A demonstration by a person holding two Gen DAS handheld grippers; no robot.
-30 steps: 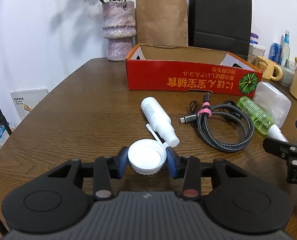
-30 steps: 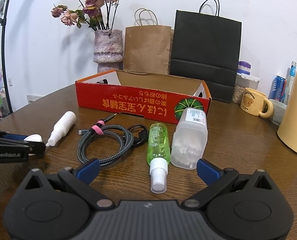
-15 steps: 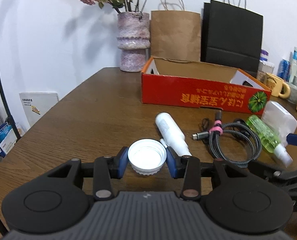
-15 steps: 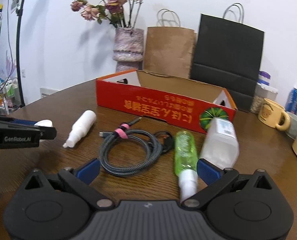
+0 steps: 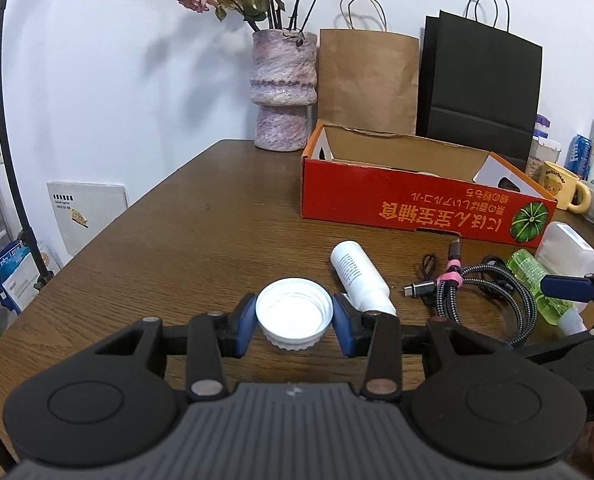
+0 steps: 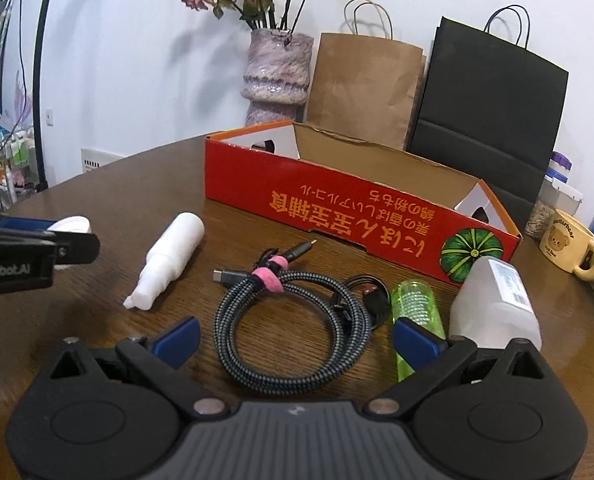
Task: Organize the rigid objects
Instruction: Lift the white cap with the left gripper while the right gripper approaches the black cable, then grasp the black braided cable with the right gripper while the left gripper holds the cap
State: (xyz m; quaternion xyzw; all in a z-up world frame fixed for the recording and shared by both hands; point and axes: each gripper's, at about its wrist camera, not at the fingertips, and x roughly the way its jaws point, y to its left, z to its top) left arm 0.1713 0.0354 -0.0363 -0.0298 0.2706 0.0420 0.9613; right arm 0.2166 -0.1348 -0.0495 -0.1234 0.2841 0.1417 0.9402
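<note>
My left gripper (image 5: 294,316) is shut on a white jar lid (image 5: 294,311), held open side up above the table; the lid also shows in the right wrist view (image 6: 72,225). My right gripper (image 6: 295,340) is open over a coiled braided cable (image 6: 293,312) with a pink tie. A white spray bottle (image 6: 171,258) lies to its left, also in the left wrist view (image 5: 359,276). A green spray bottle (image 6: 417,308) and a clear plastic container (image 6: 495,300) lie at its right finger. The open red cardboard box (image 6: 357,216) stands behind them.
A purple vase (image 5: 283,88) with dried flowers, a brown paper bag (image 5: 367,76) and a black paper bag (image 5: 479,84) stand behind the box. A yellow bear mug (image 6: 569,244) and drink bottles are at the far right. The table's left edge (image 5: 109,236) curves near a lamp pole.
Both grippers have risen and swung left, so the objects sit further right and lower in view. The left gripper still holds the lid. The right gripper stays open, now over the cable.
</note>
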